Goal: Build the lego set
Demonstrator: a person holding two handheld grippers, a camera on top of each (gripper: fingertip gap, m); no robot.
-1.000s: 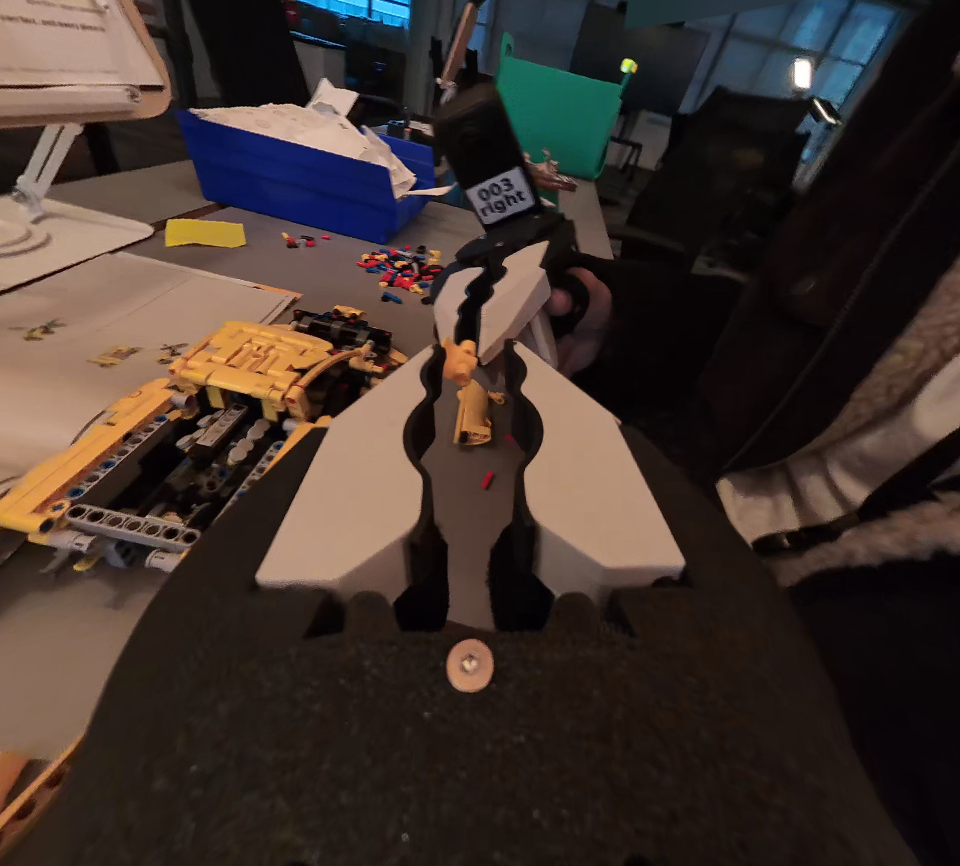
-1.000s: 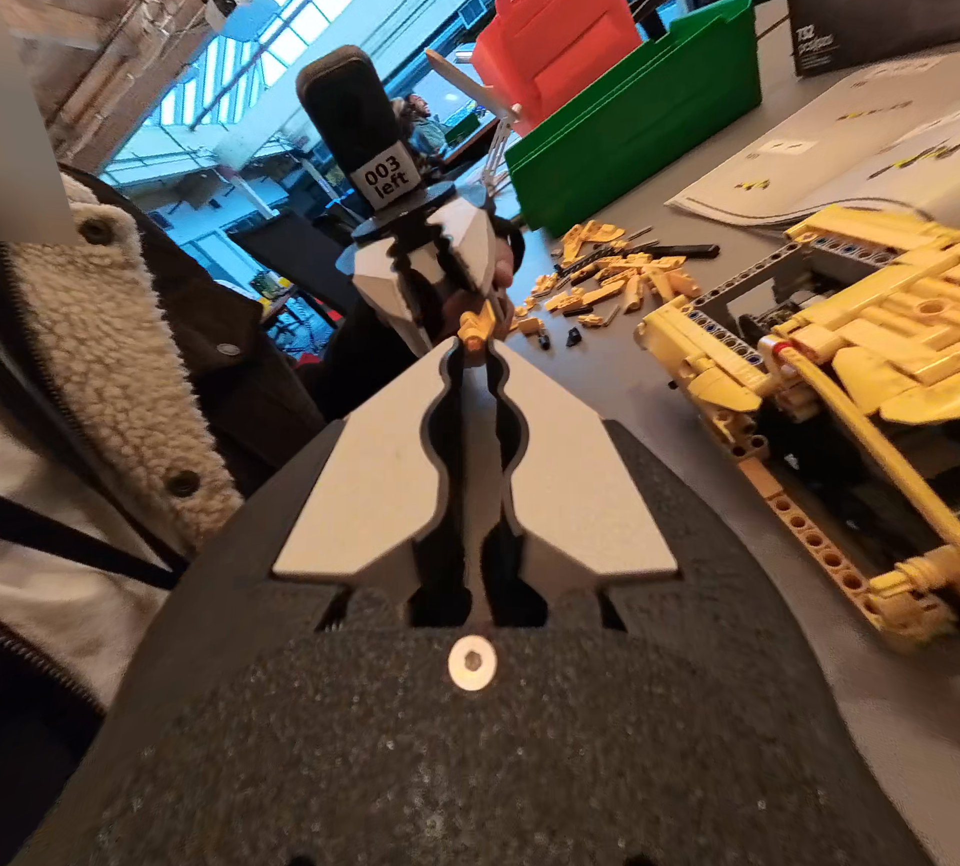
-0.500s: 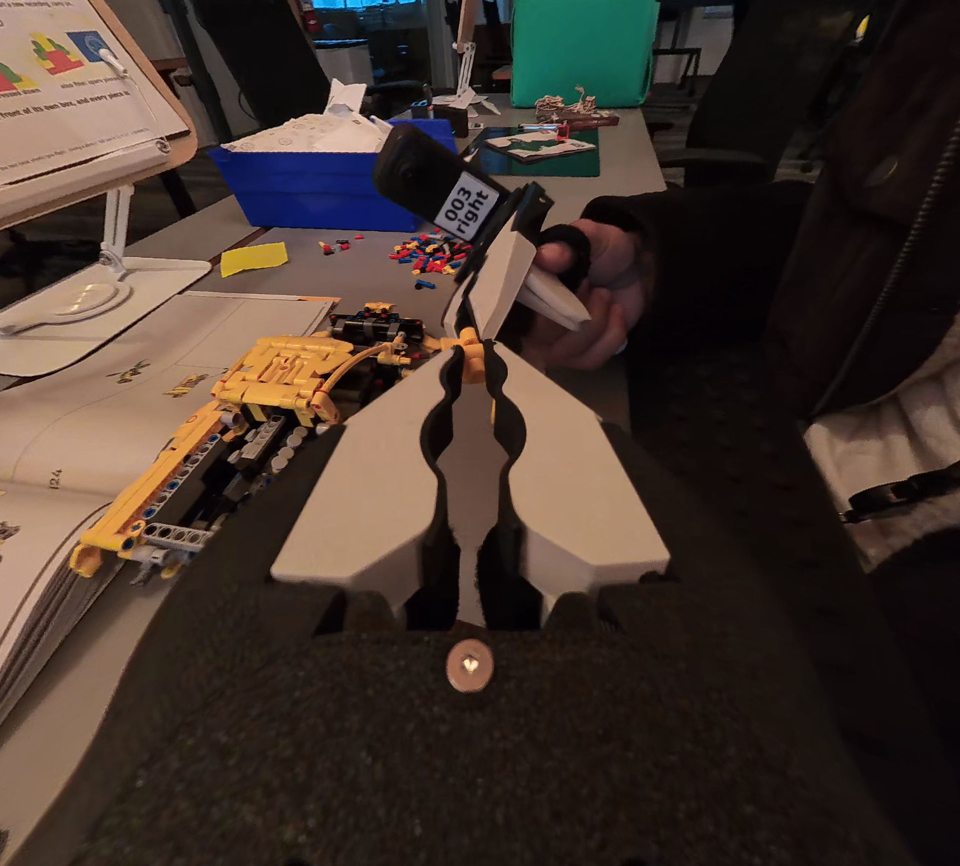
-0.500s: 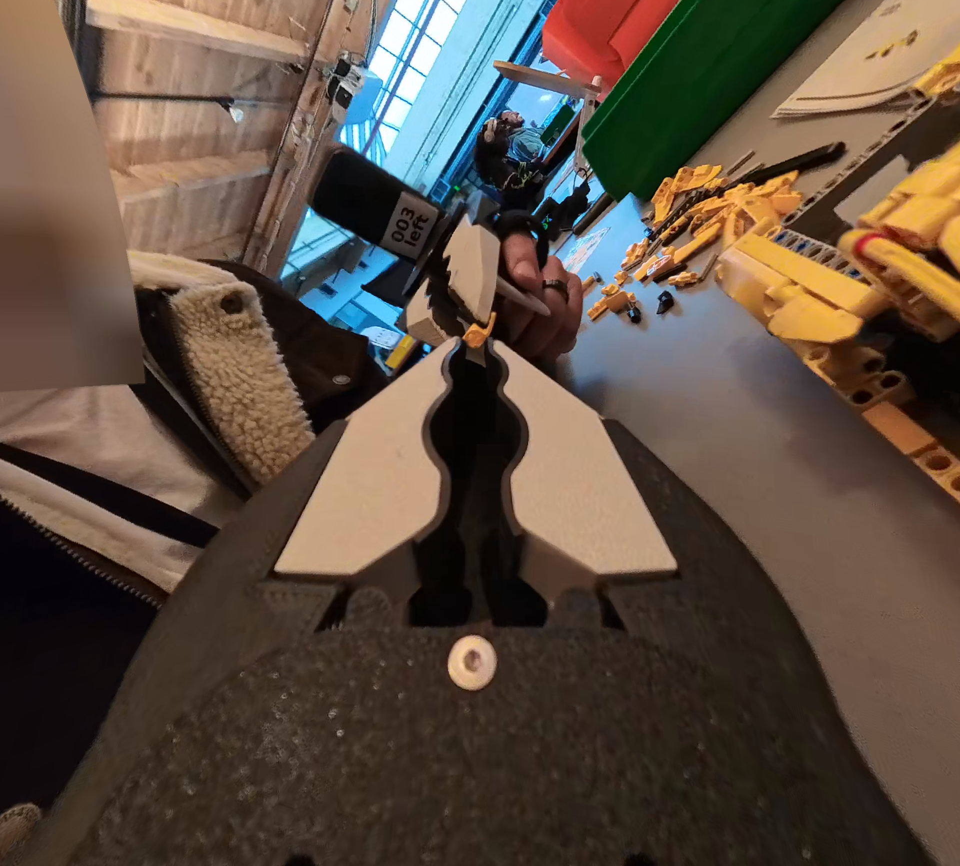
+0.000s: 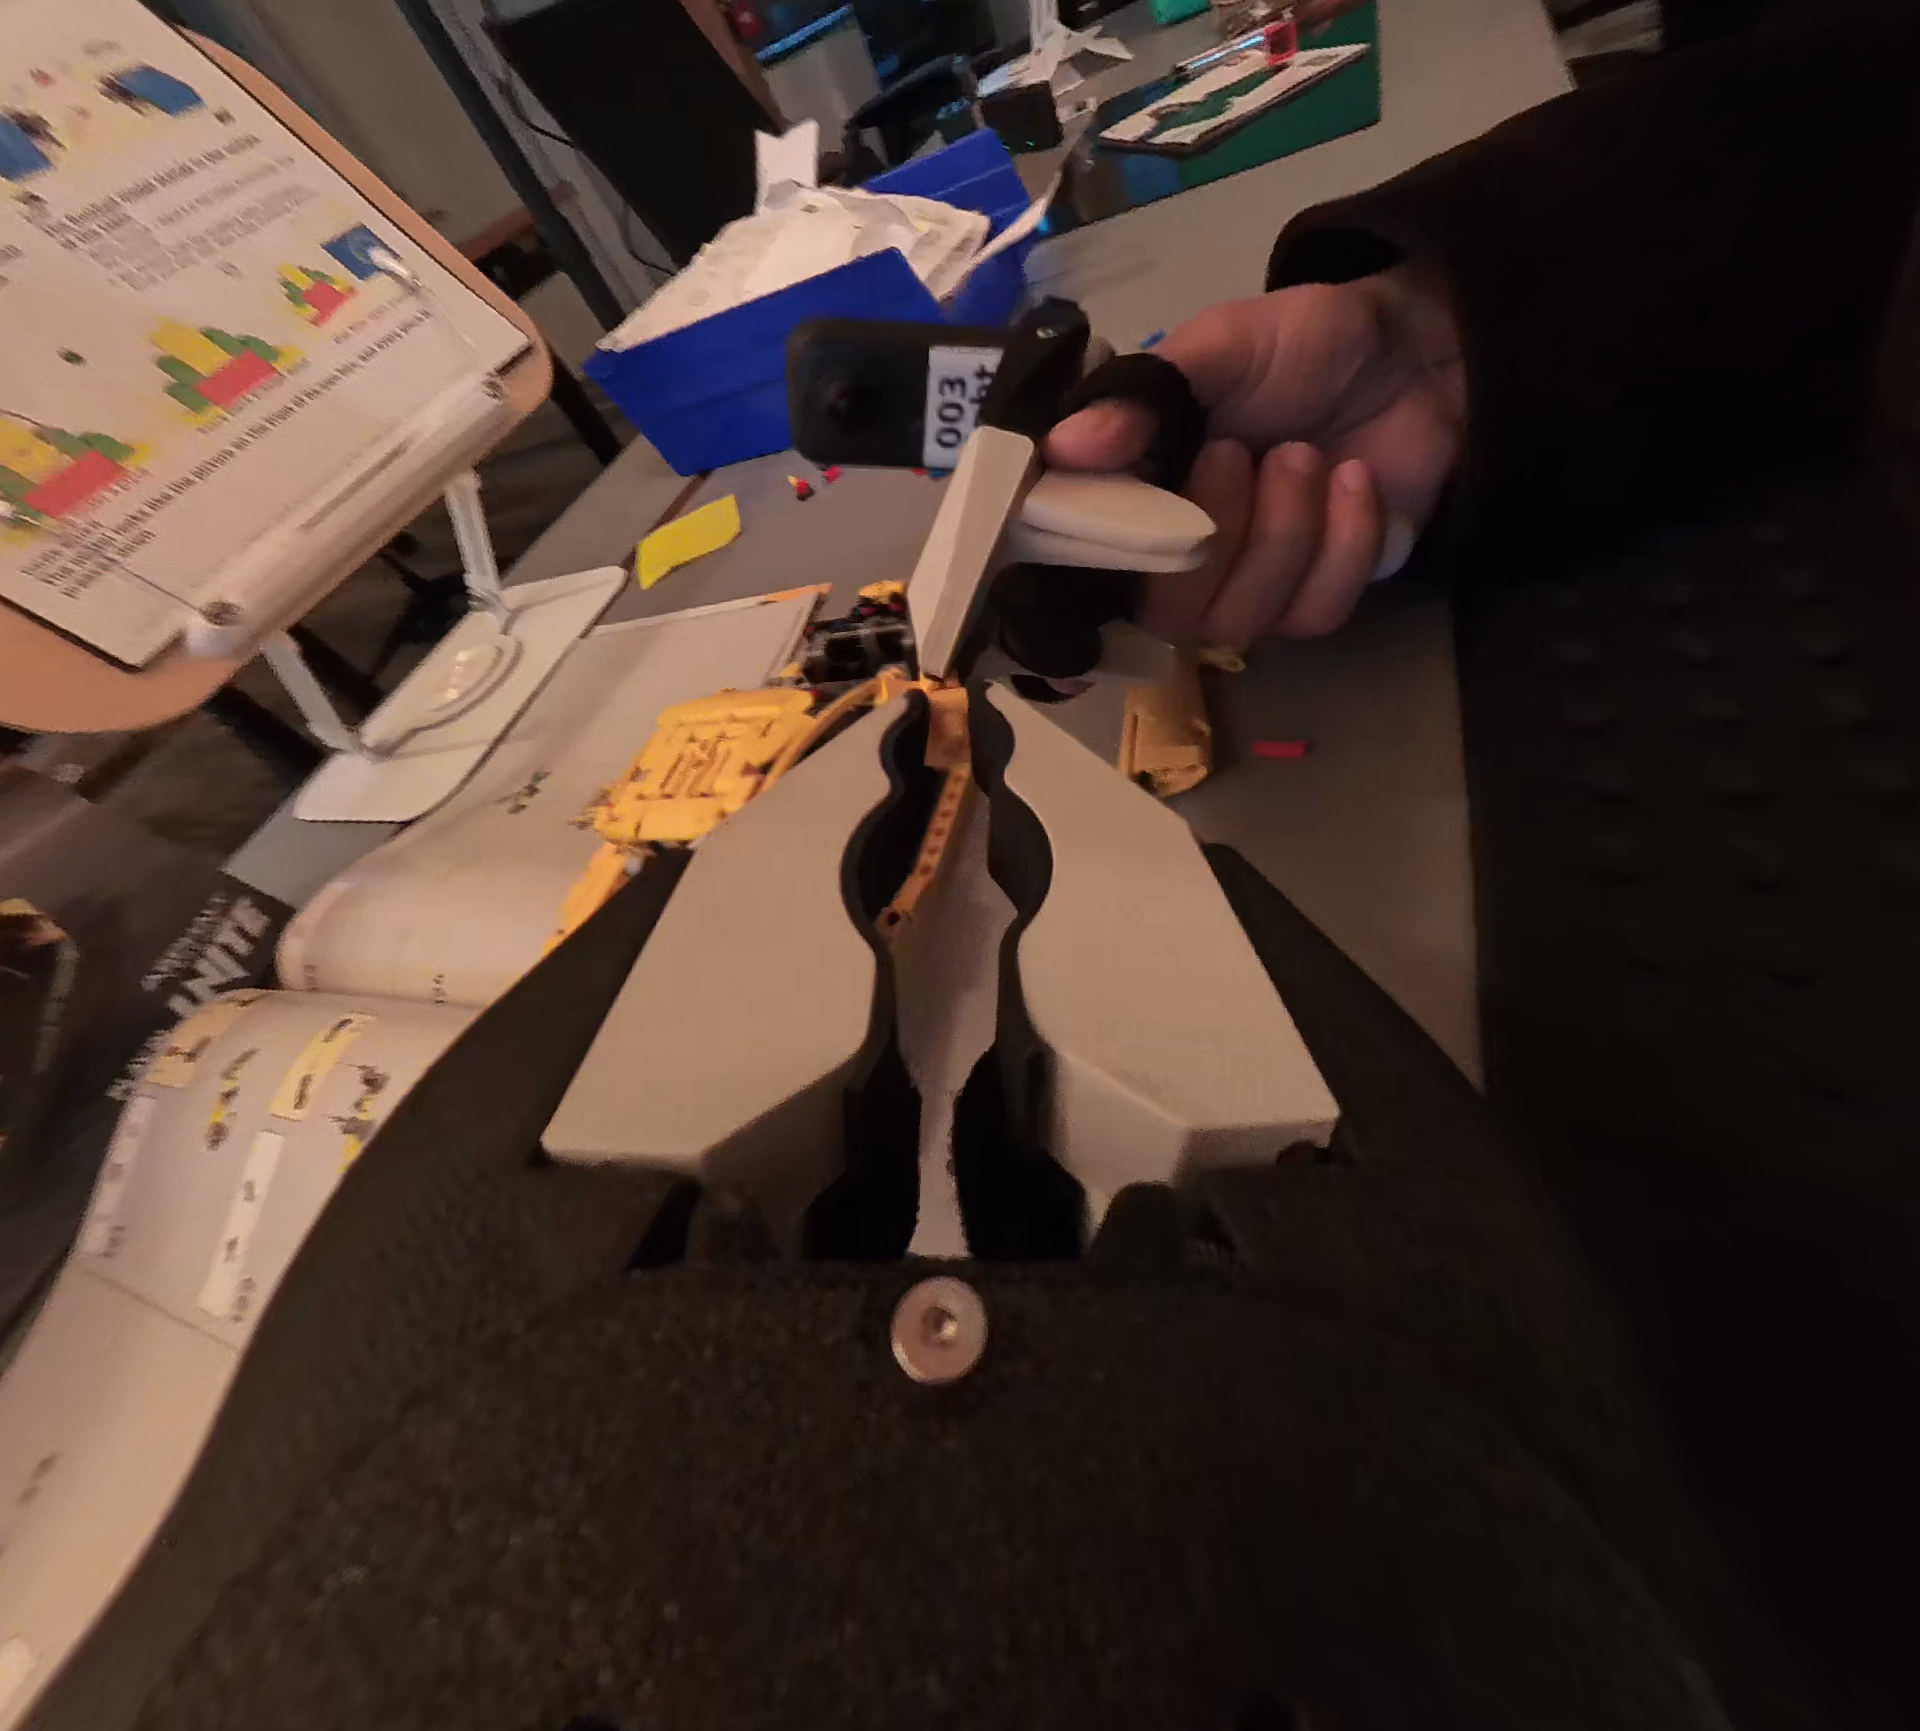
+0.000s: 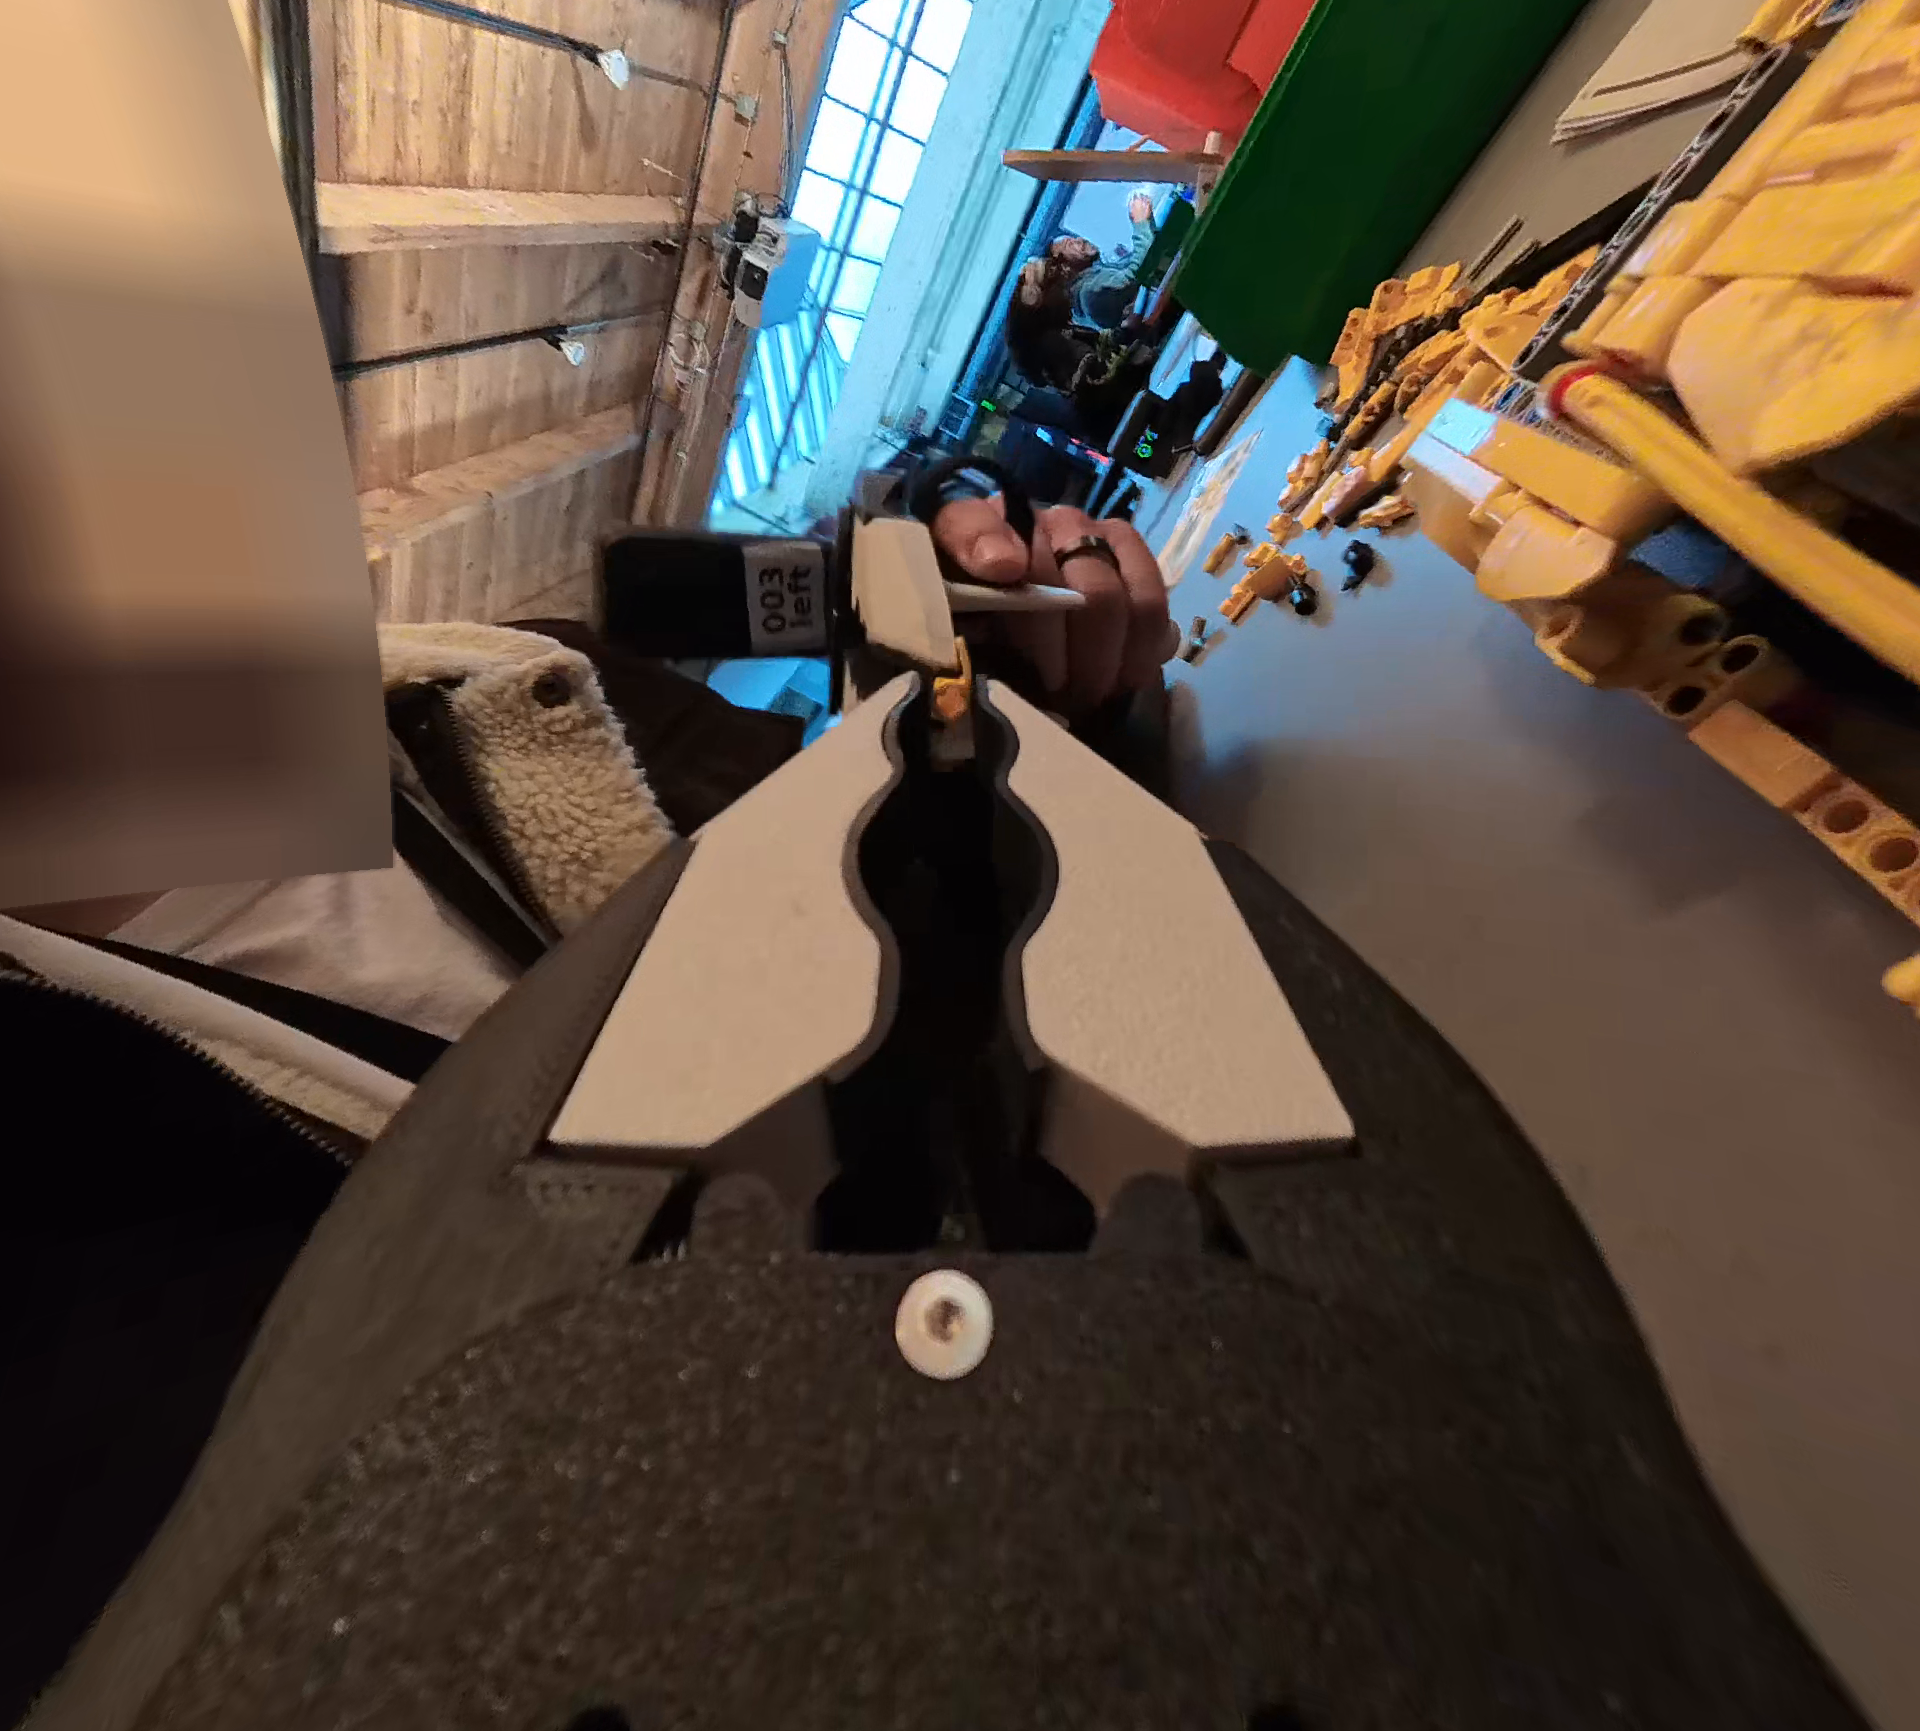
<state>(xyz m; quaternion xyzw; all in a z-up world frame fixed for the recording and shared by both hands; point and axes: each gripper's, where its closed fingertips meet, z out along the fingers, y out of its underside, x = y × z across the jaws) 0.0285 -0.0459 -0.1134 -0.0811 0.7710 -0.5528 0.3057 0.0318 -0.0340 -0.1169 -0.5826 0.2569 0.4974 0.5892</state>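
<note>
Yellow plastic marked everything that mattered, and the half-built yellow model (image 5: 696, 767) served as your landmark; left of it the open instruction booklet (image 5: 436, 912) lay flat, and farther left a board of printed pictures (image 5: 187, 372) leaned on its white stand; behind the model sat the blue bin (image 5: 769, 351) stuffed with paper. Directly in front of the model, raised off the grey table (image 5: 1340, 829), your left gripper (image 5: 943, 702) had its tips pinched on a small yellow piece (image 5: 948, 713); your right gripper (image 5: 940, 663) came down onto that same piece from above, tip to tip with the left. From the right wrist view the right gripper (image 6: 951, 694) was likewise closed on the small yellow piece (image 6: 951, 679), with the left gripper (image 6: 935, 632) meeting it just beyond; whether two parts were being joined or one was shared, you could not tell from here. Right of the model a loose yellow sub-assembly (image 5: 1164, 736) lay on the table, and a scatter of spare yellow parts (image 6: 1351, 476) lay farther off. I judge the piece light, rigid and slick, apt to twist or pop free between hard tips; you would do well to grip it across its flat faces, close to the joint, and press straight.
</note>
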